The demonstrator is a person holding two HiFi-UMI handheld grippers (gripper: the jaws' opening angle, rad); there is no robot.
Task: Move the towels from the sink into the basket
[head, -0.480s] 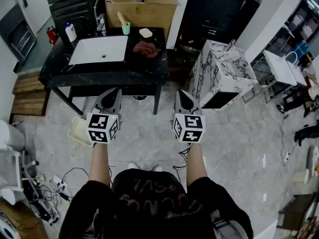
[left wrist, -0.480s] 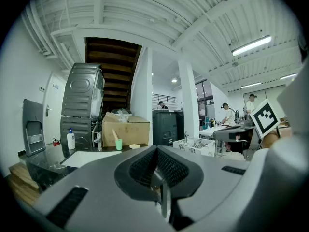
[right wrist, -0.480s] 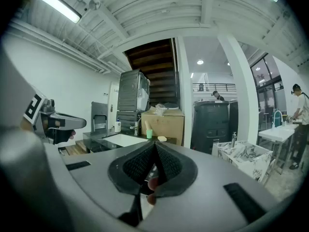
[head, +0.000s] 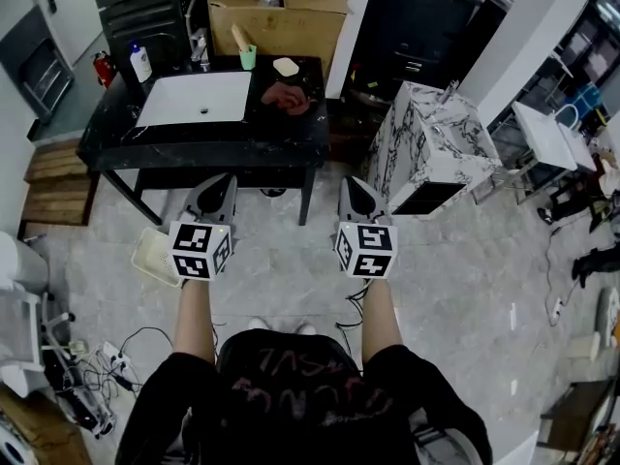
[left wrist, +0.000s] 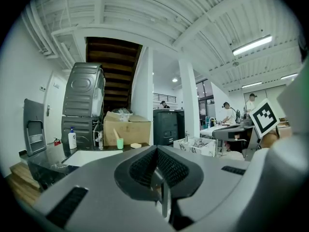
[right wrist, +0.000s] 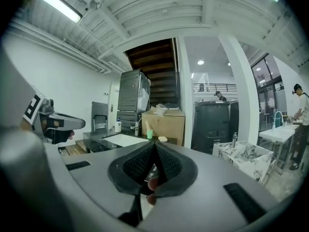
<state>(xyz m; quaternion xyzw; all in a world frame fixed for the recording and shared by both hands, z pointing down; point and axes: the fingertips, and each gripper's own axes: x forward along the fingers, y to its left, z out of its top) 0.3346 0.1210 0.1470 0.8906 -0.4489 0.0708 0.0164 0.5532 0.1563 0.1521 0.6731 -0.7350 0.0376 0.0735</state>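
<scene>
Towel situation first: only one shows, a crumpled reddish-brown cloth towel (head: 287, 96). It's lying on the black marble-look table (head: 194, 143), just right of the white rectangular sink (head: 192, 98) rather than in it. The sink looks bare apart from its drain. Behind the table stands a big brown cardboard box (head: 276, 13). Down on the floor by the table's near left leg sits a cream plastic basket (head: 147, 253), well apart from the towel.

The person stands back from the table with both tools held out about level. The left gripper (head: 218, 187) has its jaws pressed together with nothing in them, and the right gripper (head: 356, 194) is the same, closed and empty.

Handling guess: soft, light, floppy, nothing to break. It'll probably sag and trail once lifted, so pinching a raised fold near the middle of the bunch looks safer than a thin edge.

Hard to make out: the basket is partly covered by the left gripper's marker cube, so its depth and contents are anyone's guess. The towel is too small and bunched to tell if it's one piece or two. Small stuff along the back edge doesn't look in the way: a white pump bottle (head: 140, 63), a green cup (head: 246, 56) and a pale soap-like lump (head: 285, 66).
</scene>
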